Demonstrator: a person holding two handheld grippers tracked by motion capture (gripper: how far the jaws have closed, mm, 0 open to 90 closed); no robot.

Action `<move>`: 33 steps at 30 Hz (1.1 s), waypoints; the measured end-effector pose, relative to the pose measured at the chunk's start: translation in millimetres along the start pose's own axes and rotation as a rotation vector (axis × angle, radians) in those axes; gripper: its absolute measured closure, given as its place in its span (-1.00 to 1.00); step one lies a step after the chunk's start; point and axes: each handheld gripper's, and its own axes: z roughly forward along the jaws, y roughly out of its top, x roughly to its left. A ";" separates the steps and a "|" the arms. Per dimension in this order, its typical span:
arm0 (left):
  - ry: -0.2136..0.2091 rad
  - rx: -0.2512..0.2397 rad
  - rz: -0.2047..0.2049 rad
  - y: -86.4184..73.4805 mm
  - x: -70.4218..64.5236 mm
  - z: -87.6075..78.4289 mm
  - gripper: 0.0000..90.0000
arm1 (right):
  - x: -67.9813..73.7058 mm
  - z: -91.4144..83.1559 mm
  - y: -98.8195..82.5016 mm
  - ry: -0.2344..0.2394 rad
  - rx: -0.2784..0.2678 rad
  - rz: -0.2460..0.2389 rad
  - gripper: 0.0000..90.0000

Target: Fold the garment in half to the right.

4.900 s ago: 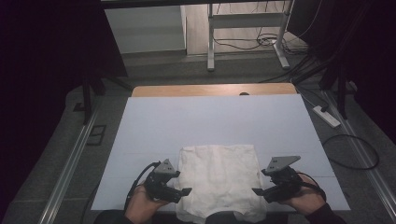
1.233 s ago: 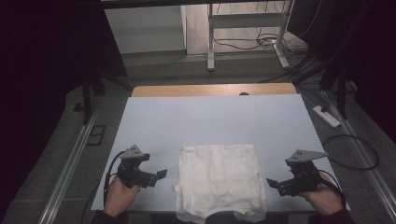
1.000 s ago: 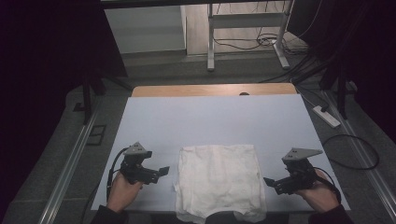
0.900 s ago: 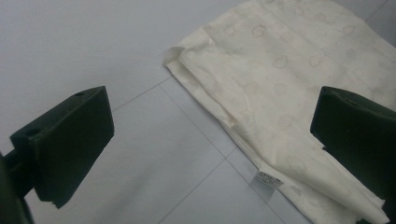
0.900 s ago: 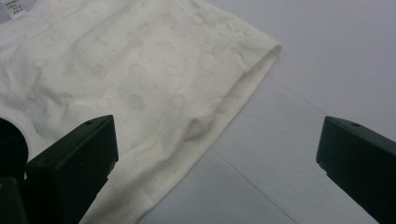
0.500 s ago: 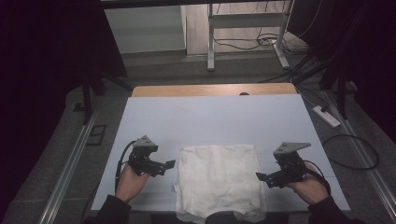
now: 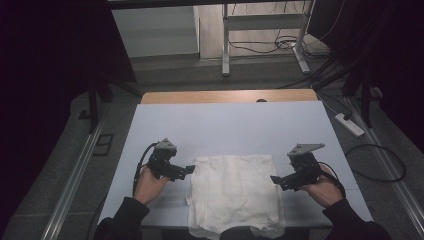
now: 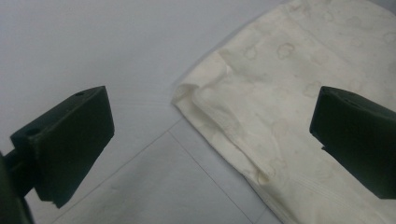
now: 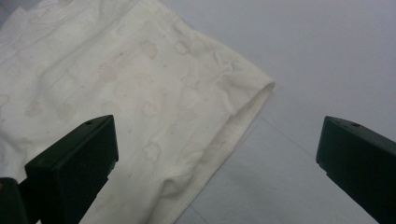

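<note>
A cream-white folded cloth [image 7: 232,192] with a faint printed pattern lies on the pale table [image 7: 230,130] near its front edge, its near end hanging over the edge. My left gripper [image 7: 189,170] is open at the cloth's left edge, jaws spread wide on either side of the cloth's far left corner [image 8: 187,91]. My right gripper [image 7: 274,179] is open at the cloth's right edge, and between its jaws lies the cloth's far right corner [image 9: 266,86]. Neither gripper holds anything. The cloth [image 8: 299,121] shows doubled layers along its edge [image 9: 210,154].
Bare table spreads beyond the cloth to a wooden strip [image 7: 230,96] at the far edge. A white power strip [image 7: 350,125] and cables lie on the floor at right. Metal rails run along both sides of the table. A white frame's legs [image 7: 225,50] stand behind.
Both grippers have moved inward and a little away from the person, from out at the table's sides to the cloth's left and right edges. The cloth lies as before.
</note>
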 end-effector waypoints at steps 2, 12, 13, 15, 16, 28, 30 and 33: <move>0.002 0.004 0.001 1.8 1.5 2.2 -1.00 | -2.7 3.1 2.1 0.002 -0.005 0.004 -1.00; 0.008 0.012 -0.001 9.8 8.6 12.2 -1.00 | -15.9 17.3 15.1 -0.018 0.000 0.031 -1.00; 0.009 0.011 -0.001 10.5 9.1 13.4 -1.00 | -17.8 19.0 16.7 -0.020 0.002 0.035 -1.00; 0.010 0.018 0.004 11.8 10.2 15.4 -1.00 | -21.8 23.1 19.8 -0.023 0.014 0.045 -1.00; 0.010 0.019 0.006 12.5 10.9 16.7 -1.00 | -23.1 24.7 20.7 -0.023 0.018 0.045 -1.00; 0.019 0.039 0.007 22.9 18.7 31.2 -1.00 | -34.2 38.9 35.9 -0.018 0.034 0.049 -1.00; 0.023 0.047 0.008 24.9 19.3 34.1 -1.00 | -35.4 41.4 38.3 -0.024 0.041 0.046 -1.00; 0.030 0.057 0.019 28.2 19.2 38.7 -1.00 | -37.9 45.8 41.6 -0.019 0.044 0.054 -1.00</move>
